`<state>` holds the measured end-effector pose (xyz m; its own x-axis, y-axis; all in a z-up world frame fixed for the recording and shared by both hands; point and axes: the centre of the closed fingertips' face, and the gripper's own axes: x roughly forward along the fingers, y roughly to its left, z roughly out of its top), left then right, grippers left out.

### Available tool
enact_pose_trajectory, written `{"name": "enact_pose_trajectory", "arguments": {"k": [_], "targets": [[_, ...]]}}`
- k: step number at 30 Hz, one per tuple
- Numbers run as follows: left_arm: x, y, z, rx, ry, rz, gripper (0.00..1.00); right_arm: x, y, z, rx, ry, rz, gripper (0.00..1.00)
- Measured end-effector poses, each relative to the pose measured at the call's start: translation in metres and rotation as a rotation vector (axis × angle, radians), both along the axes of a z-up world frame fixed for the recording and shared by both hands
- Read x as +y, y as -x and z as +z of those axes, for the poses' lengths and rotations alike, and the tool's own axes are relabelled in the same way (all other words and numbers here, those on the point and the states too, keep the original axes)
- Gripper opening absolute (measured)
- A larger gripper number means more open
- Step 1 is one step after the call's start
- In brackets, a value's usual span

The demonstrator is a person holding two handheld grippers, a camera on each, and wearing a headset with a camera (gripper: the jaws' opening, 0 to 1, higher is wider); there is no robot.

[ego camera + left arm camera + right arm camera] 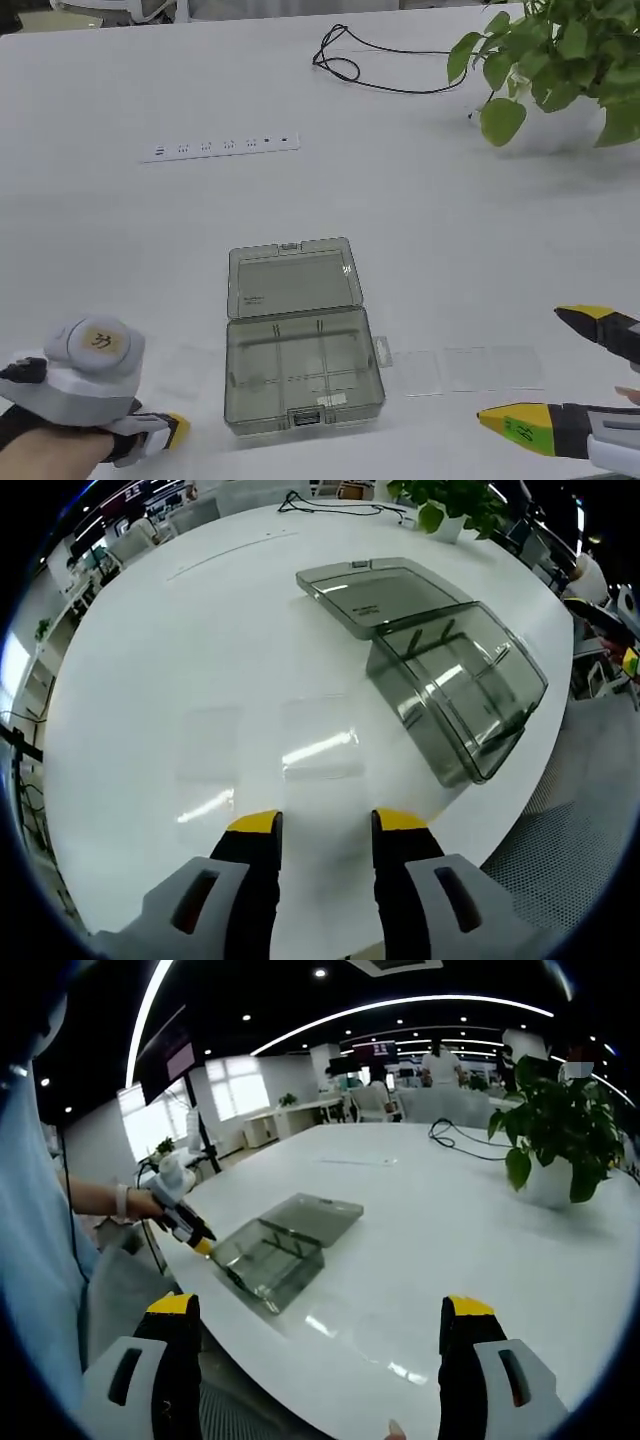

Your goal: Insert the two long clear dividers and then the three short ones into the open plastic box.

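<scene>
The open smoky-clear plastic box (303, 372) lies near the table's front edge with its lid (292, 278) folded back. Faint lines show inside the tray; I cannot tell whether they are slots or dividers. Clear short dividers (465, 368) lie flat in a row right of the box. More clear pieces (185, 366) lie to its left, and they appear in the left gripper view as flat sheets (318, 740) just ahead of the jaws. My left gripper (327, 825) is open and empty, low over the table left of the box (455, 690). My right gripper (320, 1306) is wide open and empty, right of the box (270, 1250).
A white power strip (220, 147) lies behind the box, and a black cable (380, 65) coils at the far side. A potted plant (555, 60) stands at the back right. The table's front edge runs close to both grippers.
</scene>
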<state>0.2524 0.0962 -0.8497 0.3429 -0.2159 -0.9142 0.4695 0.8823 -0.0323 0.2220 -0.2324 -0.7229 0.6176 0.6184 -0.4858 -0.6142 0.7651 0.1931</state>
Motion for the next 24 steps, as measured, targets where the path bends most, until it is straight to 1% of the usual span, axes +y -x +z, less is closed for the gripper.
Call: {"name": "enact_pose_trajectory", "arguments": {"k": [2,4,11,17,24], "targets": [[0.0004,-0.0001,0.0000,0.002,-0.002,0.003,0.34,0.0007,0.0009,-0.0006,0.002,-0.001,0.001,1.00],[0.0017,0.0001,-0.0001,0.013,-0.013,0.006,0.32,0.0005,0.0018,-0.0009,0.001,0.002,0.000,1.00],[0.0008,0.0002,-0.0002,0.033,-0.036,0.009,0.32,-0.0019,0.0043,-0.0017,0.007,-0.001,-0.010,1.00],[0.0006,-0.0004,0.0001,0.039,-0.031,0.022,0.31,0.0018,0.0063,-0.0021,0.008,-0.006,-0.009,1.00],[-0.0002,0.0009,0.0015,0.035,-0.016,0.039,0.30,0.0079,0.0084,-0.0029,0.015,-0.017,0.005,1.00]]}}
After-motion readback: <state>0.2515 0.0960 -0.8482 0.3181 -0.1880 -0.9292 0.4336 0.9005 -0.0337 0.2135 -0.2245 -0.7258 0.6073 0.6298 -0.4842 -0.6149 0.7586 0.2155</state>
